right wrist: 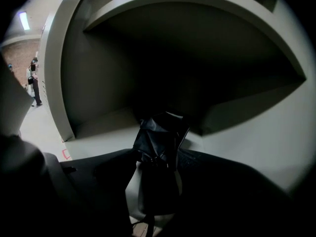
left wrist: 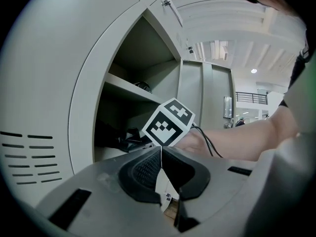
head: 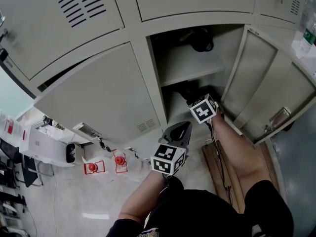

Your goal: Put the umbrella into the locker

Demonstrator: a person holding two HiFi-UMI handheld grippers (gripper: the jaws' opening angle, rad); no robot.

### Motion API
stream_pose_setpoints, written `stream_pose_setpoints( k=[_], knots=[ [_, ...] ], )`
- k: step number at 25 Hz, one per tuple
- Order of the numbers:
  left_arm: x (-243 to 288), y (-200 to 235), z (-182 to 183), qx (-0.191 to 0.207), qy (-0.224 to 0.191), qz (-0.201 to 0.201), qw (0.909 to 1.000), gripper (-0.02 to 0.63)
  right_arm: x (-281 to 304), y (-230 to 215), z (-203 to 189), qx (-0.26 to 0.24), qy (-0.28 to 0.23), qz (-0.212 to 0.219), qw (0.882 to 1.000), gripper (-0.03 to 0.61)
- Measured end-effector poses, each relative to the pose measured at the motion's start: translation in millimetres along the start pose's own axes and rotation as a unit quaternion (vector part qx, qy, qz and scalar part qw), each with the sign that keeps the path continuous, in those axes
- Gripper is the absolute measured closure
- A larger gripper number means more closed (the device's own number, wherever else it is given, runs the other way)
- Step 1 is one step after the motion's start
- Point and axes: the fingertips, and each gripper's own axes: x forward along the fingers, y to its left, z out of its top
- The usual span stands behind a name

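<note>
Status at locker (head: pixel 153 83): door (head: pixel 276 93) swung open to the right, and a shelf (head: pixel 192 65) splits the open bay into upper and lower compartments.

Umbrella (right wrist: pixel 160 137): black, folded, on the floor of the lower compartment near its front edge. Its crumpled canopy end points toward the back wall and the handle end toward the opening. The head view shows it only as a dark shape under the shelf (head: pixel 185 89).

Right gripper (right wrist: pixel 160 156): reached into the lower compartment and angled down. Its fingers are spread wide with the umbrella between them. Pale floor shows on both sides of the umbrella's body, so the pads are not pressing on it. From the head view only its marker cube (head: pixel 203 108) and the forearm behind it read clearly.

Left gripper (left wrist: pixel 161 149): outside the locker, at the front bottom edge of the bay and roughly level. Its fingertips are closed together with nothing between them.

Upper compartment: a dark object (head: pixel 201 41) sits at the back of the shelf; it cannot be identified.
</note>
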Motion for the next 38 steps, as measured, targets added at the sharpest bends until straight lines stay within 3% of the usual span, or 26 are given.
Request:
stream_pose_setpoints(
  k=[10,14,22,38],
  knots=[
    [-25,-17,7,-0.008,0.0,0.021,0.9998,0.595,-41,17,11,-0.008,-0.039,0.021,0.999,0.27],
    [-38,-29,11,-0.009,-0.001,0.03,0.9995,0.595,-65,30,14,-0.01,-0.057,0.034,0.998,0.309],
    [-66,-64,13,-0.011,-0.007,0.051,0.9986,0.595,-127,41,10,0.005,-0.122,0.026,0.992,0.525],
    [-126,-164,-5,-0.02,-0.006,0.098,0.995,0.595,-256,96,-50,0.03,-0.162,0.106,0.981,0.525]
  ],
)
